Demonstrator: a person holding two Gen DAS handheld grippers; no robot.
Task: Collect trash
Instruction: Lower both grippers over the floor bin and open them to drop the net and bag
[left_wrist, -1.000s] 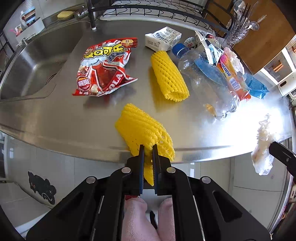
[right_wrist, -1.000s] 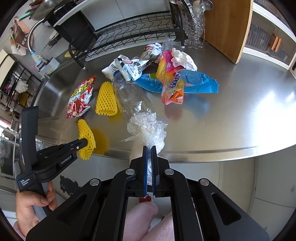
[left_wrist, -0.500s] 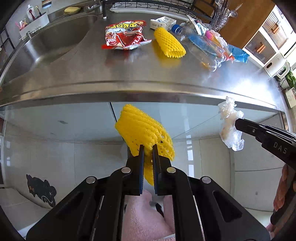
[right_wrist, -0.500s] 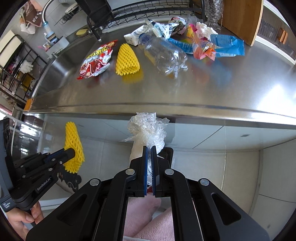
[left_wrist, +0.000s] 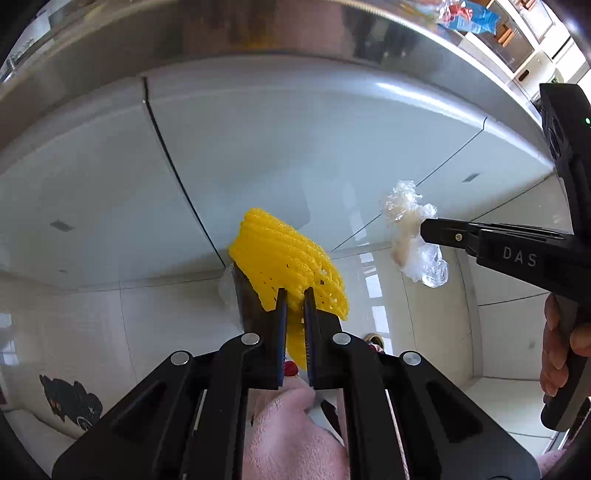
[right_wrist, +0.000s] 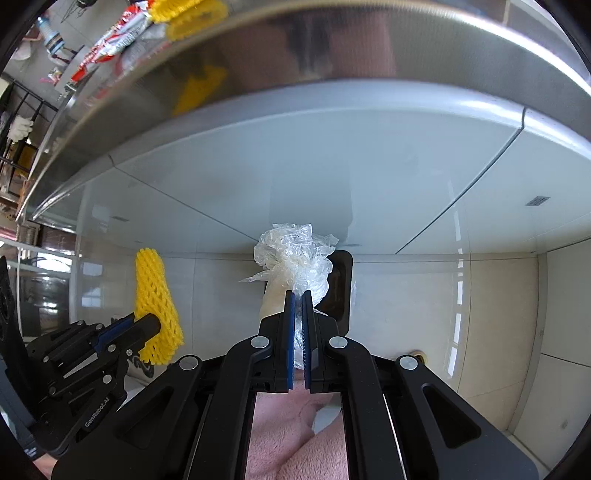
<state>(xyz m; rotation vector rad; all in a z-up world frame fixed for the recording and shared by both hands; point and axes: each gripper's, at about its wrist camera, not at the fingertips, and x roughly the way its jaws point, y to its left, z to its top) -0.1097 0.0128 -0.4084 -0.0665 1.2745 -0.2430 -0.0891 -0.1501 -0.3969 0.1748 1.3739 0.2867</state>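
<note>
My left gripper (left_wrist: 294, 292) is shut on a yellow foam net (left_wrist: 284, 258) and holds it below the steel counter edge (left_wrist: 184, 44), in front of the white cabinet doors. It also shows in the right wrist view (right_wrist: 155, 295), held by the left gripper (right_wrist: 147, 326). My right gripper (right_wrist: 298, 295) is shut on a crumpled clear plastic wrap (right_wrist: 295, 258). In the left wrist view the wrap (left_wrist: 413, 236) hangs from the right gripper (left_wrist: 424, 230) to the right of the net. A dark bin (right_wrist: 341, 288) with a clear liner stands on the floor just behind both loads.
The steel counter overhangs above; on it I glimpse a red snack bag (right_wrist: 110, 40), another yellow net (right_wrist: 177, 9) and a blue wrapper (left_wrist: 469, 18). White cabinet fronts (left_wrist: 295, 147) and a tiled floor (right_wrist: 480, 314) lie ahead. A black cat sticker (left_wrist: 70, 400) sits low left.
Both grippers have dropped from counter height to well below its edge, carrying the net and the plastic wrap. The counter top has slid out of sight; the dark bin has come into view.
</note>
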